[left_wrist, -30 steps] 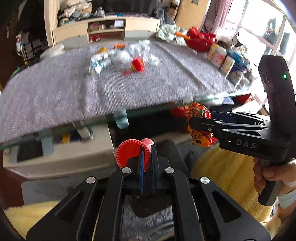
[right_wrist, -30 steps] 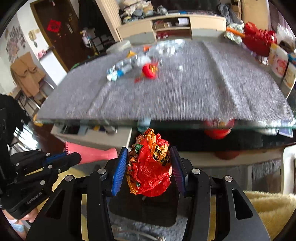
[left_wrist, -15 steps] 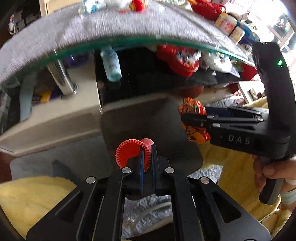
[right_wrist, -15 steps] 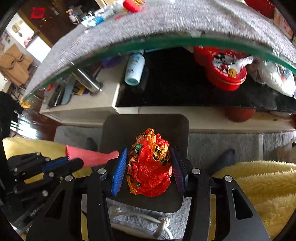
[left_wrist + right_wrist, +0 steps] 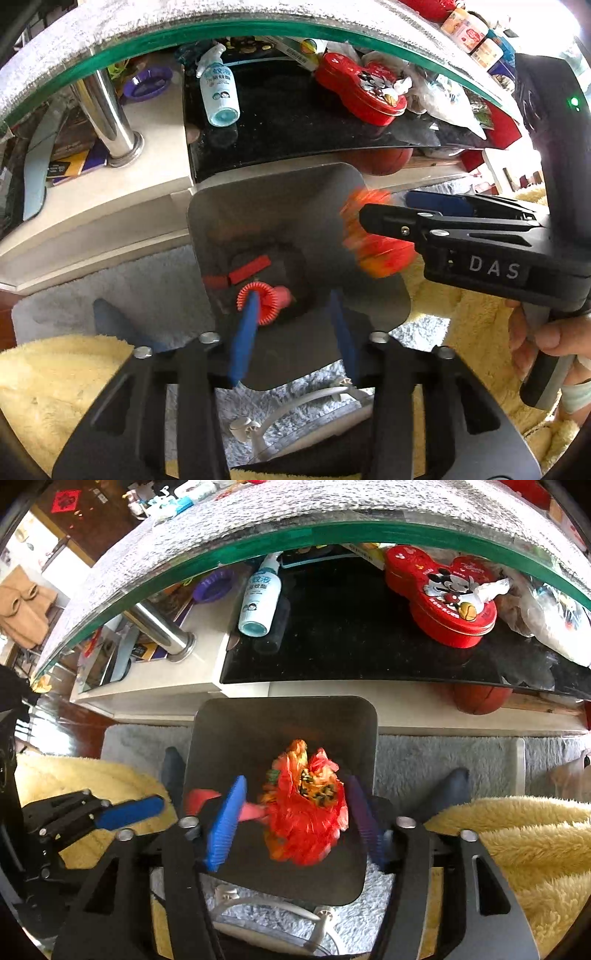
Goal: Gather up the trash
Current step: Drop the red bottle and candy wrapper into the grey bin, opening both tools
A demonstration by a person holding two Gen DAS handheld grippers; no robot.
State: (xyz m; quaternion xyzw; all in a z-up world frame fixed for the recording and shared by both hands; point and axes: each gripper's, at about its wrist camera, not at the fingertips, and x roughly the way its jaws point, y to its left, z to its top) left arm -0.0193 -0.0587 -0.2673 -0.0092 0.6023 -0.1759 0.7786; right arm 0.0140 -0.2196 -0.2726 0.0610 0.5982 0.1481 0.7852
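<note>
A dark grey square bin (image 5: 273,181) (image 5: 258,731) stands on the rug below both grippers. My left gripper (image 5: 293,295) points down into it, its jaws opening. A red ridged cap (image 5: 262,299) sits loose at the left pad's tip, over the bin's inside. Red scraps (image 5: 247,269) lie on the bin floor. My right gripper (image 5: 295,781) (image 5: 384,206) hangs over the same bin, jaws opening. A crumpled red-orange wrapper (image 5: 306,805) (image 5: 373,240) is blurred between the pads and touches neither. The left gripper (image 5: 122,805) shows at the left of the right wrist view.
A glass table edge (image 5: 332,531) under grey cloth arches above. The shelf below holds a spray bottle (image 5: 258,598), a red cartoon tin (image 5: 443,598) and plastic bags. A chrome leg (image 5: 110,122), a basketball (image 5: 480,698), yellow fleece (image 5: 535,842) and a white cable (image 5: 295,406) surround the bin.
Both grippers sank from table height to just over the bin. Both jaws have spread; the cap and the wrapper have come free of the pads and are dropping.
</note>
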